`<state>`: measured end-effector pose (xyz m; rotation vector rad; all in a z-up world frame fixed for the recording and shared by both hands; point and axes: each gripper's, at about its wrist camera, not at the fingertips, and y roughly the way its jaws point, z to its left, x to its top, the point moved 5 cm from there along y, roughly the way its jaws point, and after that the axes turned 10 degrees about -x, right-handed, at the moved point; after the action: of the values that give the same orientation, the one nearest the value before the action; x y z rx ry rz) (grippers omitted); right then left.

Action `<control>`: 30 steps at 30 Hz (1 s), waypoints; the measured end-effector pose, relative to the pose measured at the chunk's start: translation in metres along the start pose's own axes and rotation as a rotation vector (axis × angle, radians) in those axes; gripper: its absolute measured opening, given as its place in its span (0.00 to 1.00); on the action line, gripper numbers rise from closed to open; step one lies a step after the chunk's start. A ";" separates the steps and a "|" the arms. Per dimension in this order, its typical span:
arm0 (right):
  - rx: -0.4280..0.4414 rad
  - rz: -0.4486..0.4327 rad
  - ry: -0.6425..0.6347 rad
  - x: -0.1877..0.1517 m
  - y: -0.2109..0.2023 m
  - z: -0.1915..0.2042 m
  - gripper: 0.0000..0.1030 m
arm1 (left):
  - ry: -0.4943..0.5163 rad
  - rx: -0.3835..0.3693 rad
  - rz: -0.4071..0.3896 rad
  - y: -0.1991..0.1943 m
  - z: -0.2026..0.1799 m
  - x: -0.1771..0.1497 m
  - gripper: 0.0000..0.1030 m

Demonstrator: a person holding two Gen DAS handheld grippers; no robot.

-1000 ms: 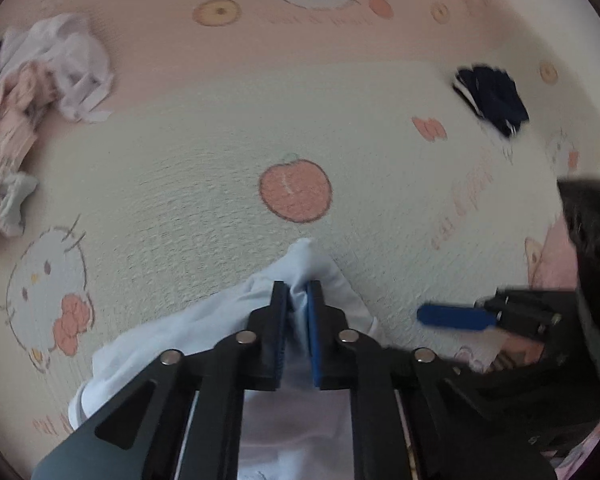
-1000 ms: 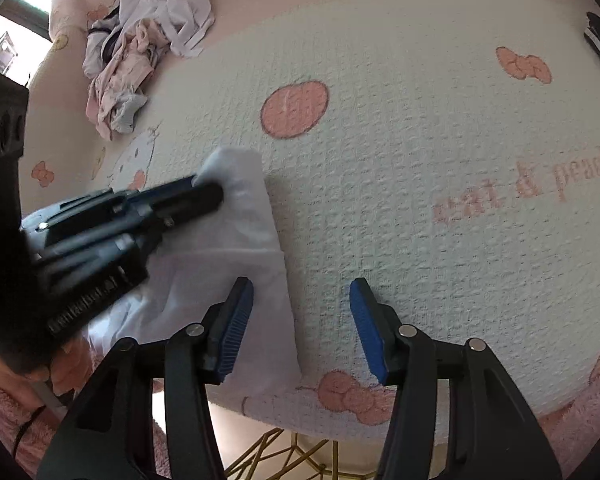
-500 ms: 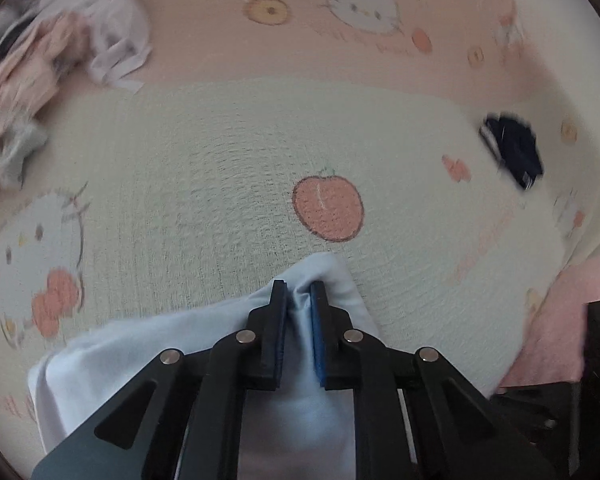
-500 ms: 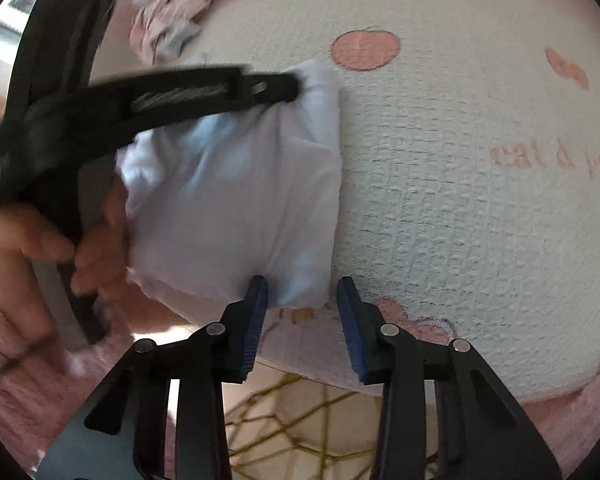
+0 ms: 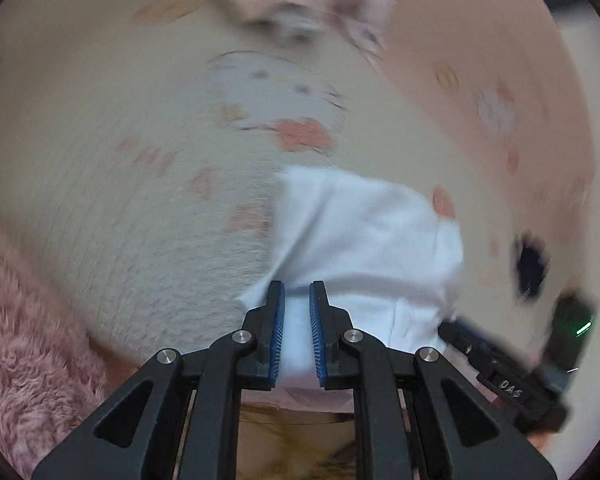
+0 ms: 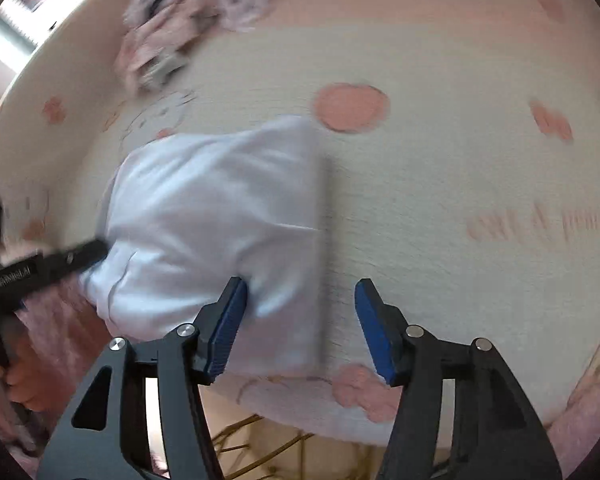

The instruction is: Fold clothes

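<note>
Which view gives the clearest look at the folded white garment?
The right wrist view: the white garment lies nearly whole on the blanket, its fold and right edge visible. The left wrist view shows the white garment more blurred, its near part hidden behind the left gripper fingers.

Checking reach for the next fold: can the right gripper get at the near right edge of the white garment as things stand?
Probably yes: the right gripper is opening, the white garment edge lies between its fingers, and nothing covers it.

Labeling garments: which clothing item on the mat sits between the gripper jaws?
The white folded garment at the mat's near edge; the pink-and-white heap and dark item lie farther back.
</note>
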<state>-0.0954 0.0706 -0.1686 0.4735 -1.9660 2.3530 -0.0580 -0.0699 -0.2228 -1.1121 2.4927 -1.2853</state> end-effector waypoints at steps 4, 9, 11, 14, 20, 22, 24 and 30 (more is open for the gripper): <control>0.010 -0.085 0.076 0.008 -0.018 -0.012 0.52 | 0.092 -0.048 -0.049 0.000 -0.027 0.004 0.14; 0.005 -0.102 -0.033 0.005 -0.016 0.019 0.51 | 0.189 0.126 0.039 0.023 -0.026 -0.011 0.14; -0.086 -0.085 -0.078 0.003 -0.009 0.017 0.55 | 0.138 0.113 0.026 0.017 -0.018 -0.010 0.15; -0.120 -0.069 0.022 0.007 -0.015 -0.013 0.55 | 0.048 0.084 -0.055 -0.002 -0.006 -0.001 0.15; 0.094 -0.139 0.117 0.018 -0.035 -0.017 0.56 | -0.035 -0.162 -0.038 0.004 -0.014 0.007 0.20; 0.121 -0.111 0.104 0.019 -0.023 -0.001 0.57 | -0.027 -0.104 -0.050 0.003 -0.009 0.008 0.33; 0.101 -0.082 0.080 0.018 -0.011 0.006 0.57 | -0.046 -0.068 -0.054 0.002 0.000 0.011 0.40; -0.095 -0.072 0.026 0.018 0.008 0.003 0.65 | -0.071 -0.018 -0.022 -0.004 0.015 0.003 0.41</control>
<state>-0.1134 0.0629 -0.1708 0.4965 -2.0030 2.2012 -0.0518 -0.0825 -0.2289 -1.1711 2.4524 -1.2090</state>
